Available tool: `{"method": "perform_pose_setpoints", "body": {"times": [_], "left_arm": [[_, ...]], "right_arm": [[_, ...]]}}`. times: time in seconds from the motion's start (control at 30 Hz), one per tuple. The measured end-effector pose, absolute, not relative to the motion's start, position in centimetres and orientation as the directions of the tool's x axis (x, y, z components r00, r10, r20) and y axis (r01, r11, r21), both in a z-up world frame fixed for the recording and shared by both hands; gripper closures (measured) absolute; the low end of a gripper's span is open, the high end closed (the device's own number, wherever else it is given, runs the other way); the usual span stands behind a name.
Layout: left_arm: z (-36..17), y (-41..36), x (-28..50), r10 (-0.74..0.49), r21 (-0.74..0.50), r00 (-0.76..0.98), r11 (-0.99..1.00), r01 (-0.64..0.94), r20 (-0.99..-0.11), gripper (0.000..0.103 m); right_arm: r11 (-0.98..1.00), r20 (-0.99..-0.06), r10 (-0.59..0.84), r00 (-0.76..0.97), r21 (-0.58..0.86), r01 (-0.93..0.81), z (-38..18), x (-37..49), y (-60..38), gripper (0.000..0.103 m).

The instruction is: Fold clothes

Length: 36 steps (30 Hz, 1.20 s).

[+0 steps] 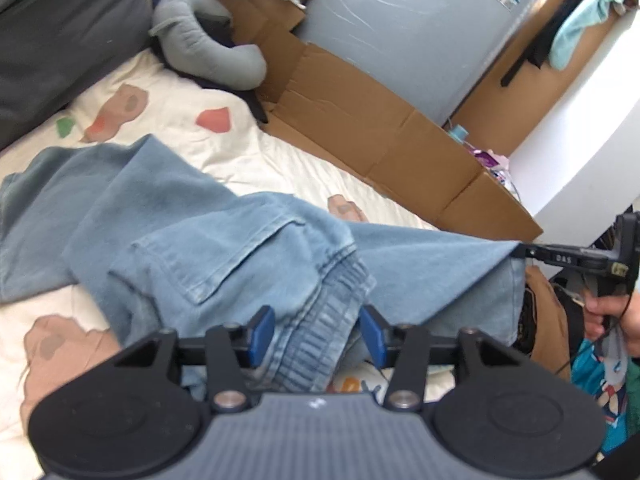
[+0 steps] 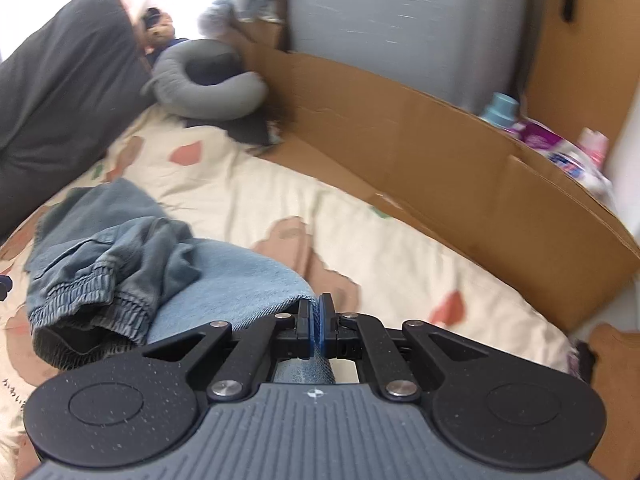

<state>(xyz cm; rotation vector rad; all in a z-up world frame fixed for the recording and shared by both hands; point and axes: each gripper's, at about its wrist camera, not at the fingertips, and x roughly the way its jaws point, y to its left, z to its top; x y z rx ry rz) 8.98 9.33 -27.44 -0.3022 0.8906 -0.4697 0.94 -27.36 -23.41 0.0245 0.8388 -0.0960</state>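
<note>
Light blue denim trousers [image 1: 192, 224] lie crumpled on the cream bed sheet [image 1: 168, 112]. My left gripper [image 1: 318, 330] is open, its blue pads on either side of the elastic waistband [image 1: 320, 336]. My right gripper [image 2: 316, 322] is shut on a corner of the trousers [image 2: 240, 280] and holds it lifted and taut. In the left wrist view the right gripper [image 1: 524, 251] shows at the right edge, pinching that denim corner. The waistband also shows bunched in the right wrist view [image 2: 88, 292].
A flattened cardboard wall [image 1: 360, 128] runs along the far side of the bed. A grey neck pillow [image 1: 208, 48] and a dark pillow [image 1: 60, 32] lie at the head. Bottles [image 2: 560, 148] stand behind the cardboard. A grey appliance [image 1: 420, 28] stands beyond.
</note>
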Motion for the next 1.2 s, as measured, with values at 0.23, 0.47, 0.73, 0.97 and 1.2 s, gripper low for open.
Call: {"method": "perform_pose_setpoints", "body": {"times": [0.23, 0.47, 0.73, 0.97, 1.2], "left_arm": [[-28.0, 4.4, 11.7, -0.529, -0.39, 0.515, 0.847, 0.36, -0.674, 0.039], [-29.6, -0.8, 14.1, -0.486, -0.274, 0.495, 0.855, 0.44, -0.72, 0.031], [-30.9, -6.1, 16.0, -0.445, -0.178, 0.442, 0.833, 0.524, -0.779, 0.029], [-33.5, -9.8, 18.0, -0.337, -0.074, 0.426, 0.848, 0.525, -0.839, 0.028], [-36.0, -10.6, 19.3, -0.233, -0.009, 0.395, 0.871, 0.491, -0.889, 0.028]], "right_arm": [[0.979, -0.748, -0.159, 0.645, -0.035, 0.2, -23.4, -2.6, -30.6, 0.103], [0.955, -0.751, -0.234, 0.617, -0.059, 0.291, -23.2, -6.5, -33.8, 0.103], [0.924, -0.752, -0.306, 0.584, -0.088, 0.371, -22.5, -10.3, -36.6, 0.103], [0.901, -0.788, -0.316, 0.529, -0.075, 0.427, -23.4, -14.3, -37.2, 0.103], [0.881, -0.823, -0.255, 0.508, 0.019, 0.473, -25.1, -17.5, -37.3, 0.094]]}}
